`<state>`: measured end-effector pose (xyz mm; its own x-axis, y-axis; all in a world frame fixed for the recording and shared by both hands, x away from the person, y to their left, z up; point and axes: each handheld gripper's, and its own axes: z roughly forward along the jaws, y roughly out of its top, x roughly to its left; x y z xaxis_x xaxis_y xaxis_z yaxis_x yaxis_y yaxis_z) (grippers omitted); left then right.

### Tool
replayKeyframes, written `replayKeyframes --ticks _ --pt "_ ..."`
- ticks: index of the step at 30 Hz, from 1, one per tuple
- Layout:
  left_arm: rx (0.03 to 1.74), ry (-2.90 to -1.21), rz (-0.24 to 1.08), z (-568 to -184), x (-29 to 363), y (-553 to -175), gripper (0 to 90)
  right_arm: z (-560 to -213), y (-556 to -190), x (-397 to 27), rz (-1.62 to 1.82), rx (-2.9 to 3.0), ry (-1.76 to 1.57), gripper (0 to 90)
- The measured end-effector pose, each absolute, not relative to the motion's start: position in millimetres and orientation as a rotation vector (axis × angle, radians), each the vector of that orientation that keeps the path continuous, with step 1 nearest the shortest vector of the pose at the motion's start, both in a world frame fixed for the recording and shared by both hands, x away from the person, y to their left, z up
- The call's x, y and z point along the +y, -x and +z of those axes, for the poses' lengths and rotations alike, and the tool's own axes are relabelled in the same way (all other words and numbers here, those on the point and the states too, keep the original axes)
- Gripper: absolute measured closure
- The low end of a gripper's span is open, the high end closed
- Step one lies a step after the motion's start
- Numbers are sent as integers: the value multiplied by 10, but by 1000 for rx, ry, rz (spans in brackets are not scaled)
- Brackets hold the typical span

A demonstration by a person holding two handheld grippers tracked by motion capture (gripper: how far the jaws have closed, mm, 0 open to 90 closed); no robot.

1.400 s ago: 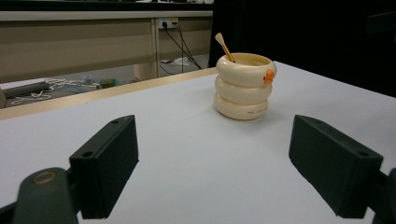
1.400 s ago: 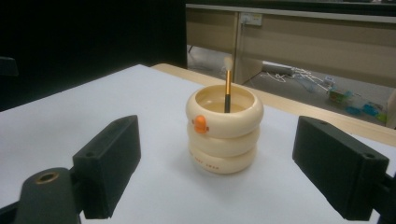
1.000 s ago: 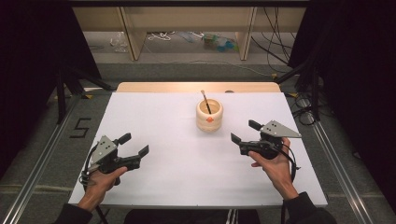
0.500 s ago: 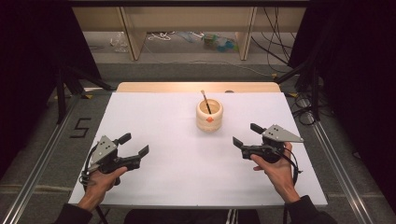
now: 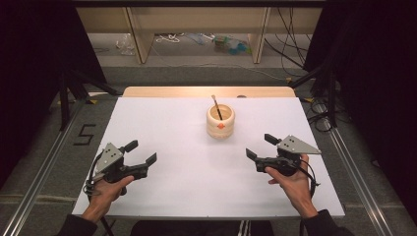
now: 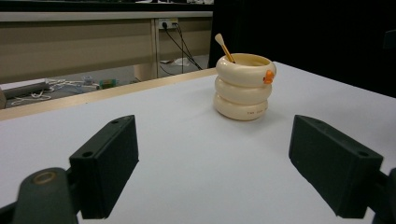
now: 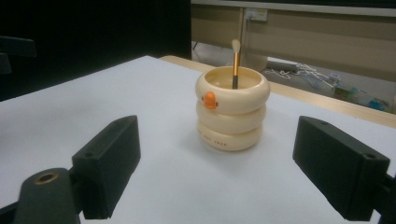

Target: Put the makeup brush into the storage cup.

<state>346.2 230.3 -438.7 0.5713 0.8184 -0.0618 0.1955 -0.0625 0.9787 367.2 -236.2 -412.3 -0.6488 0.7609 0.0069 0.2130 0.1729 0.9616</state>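
Our left gripper [image 5: 143,152] and right gripper [image 5: 259,146] both sit wide open, holding nothing. The cup [image 5: 220,121] with its brush [image 5: 216,106] stands upright between them, well apart from both.

One cream ringed cup [image 5: 220,121] at upper centre of the frame, one brush [image 5: 216,106] in it, one white table [image 5: 162,128], two grippers, lower left [image 5: 142,152] and lower right [image 5: 259,146].

One readable mark: a floor number

A dark "5" [image 5: 84,134] sits on the grey floor [image 5: 44,132] to the left of the table [image 5: 162,113]. On the lowest ring of the cream holder [image 6: 243,88], in the left gripper view, there is a small line of dark print, but it is too tiny to read.
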Motion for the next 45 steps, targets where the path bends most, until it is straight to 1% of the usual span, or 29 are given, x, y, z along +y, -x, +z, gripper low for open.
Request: replayKeyframes --ticks 45 --pt "876 -1591 636 -4398 2300 -3461 155 -4239 -3441 -2498 1484 1990 -917 158"
